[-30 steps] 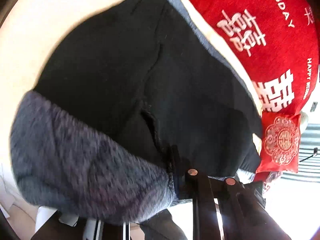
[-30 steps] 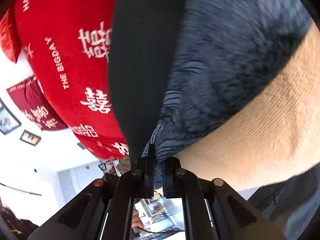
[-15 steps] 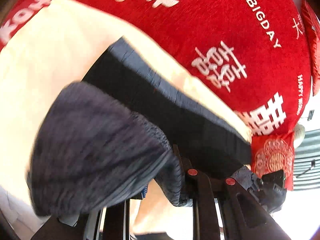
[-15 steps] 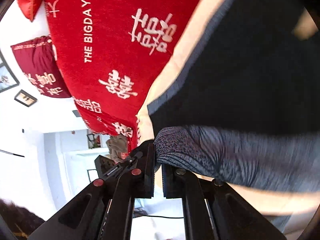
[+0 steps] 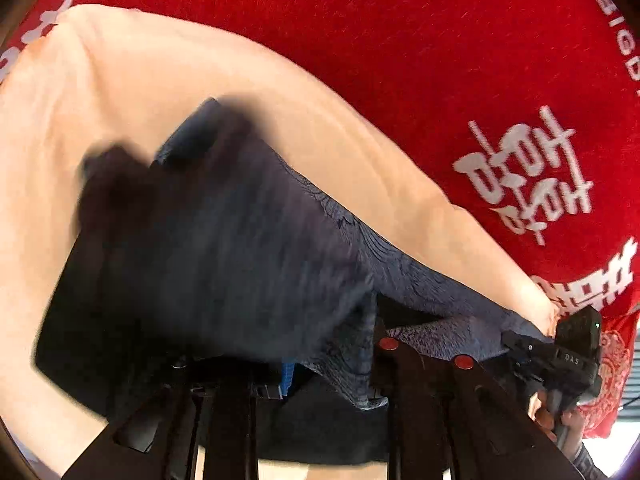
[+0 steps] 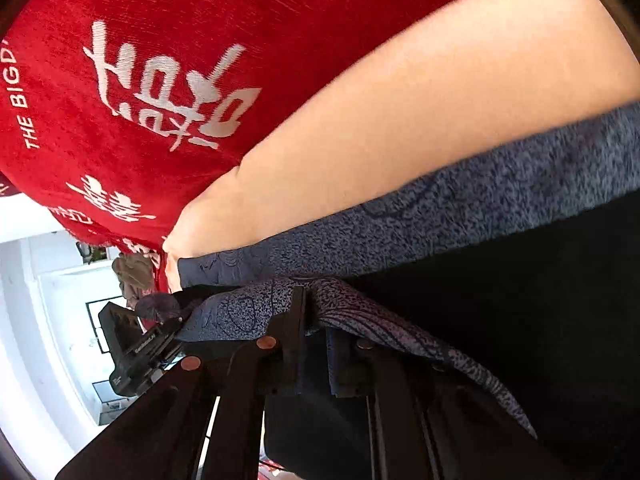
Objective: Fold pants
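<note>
The pants (image 5: pixel 220 260) are black with a blue-grey fleece inside and lie on a cream cushion (image 5: pixel 280 80). In the left wrist view a blurred fold drapes over my left gripper (image 5: pixel 332 344) and hides its left finger. Its jaws are opening with the fleece edge still pinched between them. In the right wrist view the fleece hem (image 6: pixel 440 208) runs along the cushion (image 6: pixel 400 120), and black cloth (image 6: pixel 540 300) fills the right side. My right gripper (image 6: pixel 318 312) has a flap of hem between its fingers, and its jaws are opening. Each view shows the other gripper's black body (image 5: pixel 568 356) (image 6: pixel 136 344) nearby.
A red blanket (image 5: pixel 440 40) with white characters lies just beyond the cushion's far edge, and it also fills the upper left of the right wrist view (image 6: pixel 160 40). A bright white room wall (image 6: pixel 32 320) shows at the left.
Both grippers have carried the pants' edge across the cushion toward the red blanket, doubling the cloth over itself. The gap between the right fingers looks slightly wider.
</note>
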`<action>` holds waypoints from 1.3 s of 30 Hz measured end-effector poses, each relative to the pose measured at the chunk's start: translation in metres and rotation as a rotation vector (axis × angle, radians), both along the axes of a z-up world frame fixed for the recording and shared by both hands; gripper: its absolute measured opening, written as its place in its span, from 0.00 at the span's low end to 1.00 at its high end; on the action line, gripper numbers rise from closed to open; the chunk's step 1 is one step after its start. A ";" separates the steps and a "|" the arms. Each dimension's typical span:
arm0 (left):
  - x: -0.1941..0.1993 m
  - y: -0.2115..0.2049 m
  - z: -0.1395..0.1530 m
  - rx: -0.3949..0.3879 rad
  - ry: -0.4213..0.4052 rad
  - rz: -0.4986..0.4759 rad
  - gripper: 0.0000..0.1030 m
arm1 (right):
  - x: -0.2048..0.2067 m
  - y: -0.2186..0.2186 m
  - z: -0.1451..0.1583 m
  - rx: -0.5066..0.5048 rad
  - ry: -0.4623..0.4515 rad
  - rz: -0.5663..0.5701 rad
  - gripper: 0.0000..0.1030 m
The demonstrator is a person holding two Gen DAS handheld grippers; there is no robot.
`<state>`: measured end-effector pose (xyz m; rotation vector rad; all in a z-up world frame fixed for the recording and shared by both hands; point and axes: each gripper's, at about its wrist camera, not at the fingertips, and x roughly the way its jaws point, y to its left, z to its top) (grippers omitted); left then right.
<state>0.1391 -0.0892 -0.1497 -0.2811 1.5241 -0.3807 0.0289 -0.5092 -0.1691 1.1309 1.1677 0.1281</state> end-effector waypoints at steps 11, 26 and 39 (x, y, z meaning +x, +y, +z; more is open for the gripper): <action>-0.005 0.035 0.062 0.163 -0.142 -0.004 0.67 | -0.019 0.055 0.077 -0.180 -0.109 0.215 0.36; 0.019 -0.056 -0.010 0.360 -0.184 -0.154 0.67 | 0.057 0.039 0.049 -0.306 -0.111 0.132 0.43; -0.121 -0.115 0.054 0.323 -0.162 -0.468 0.67 | -0.142 0.012 0.076 -0.313 -0.009 -0.074 0.60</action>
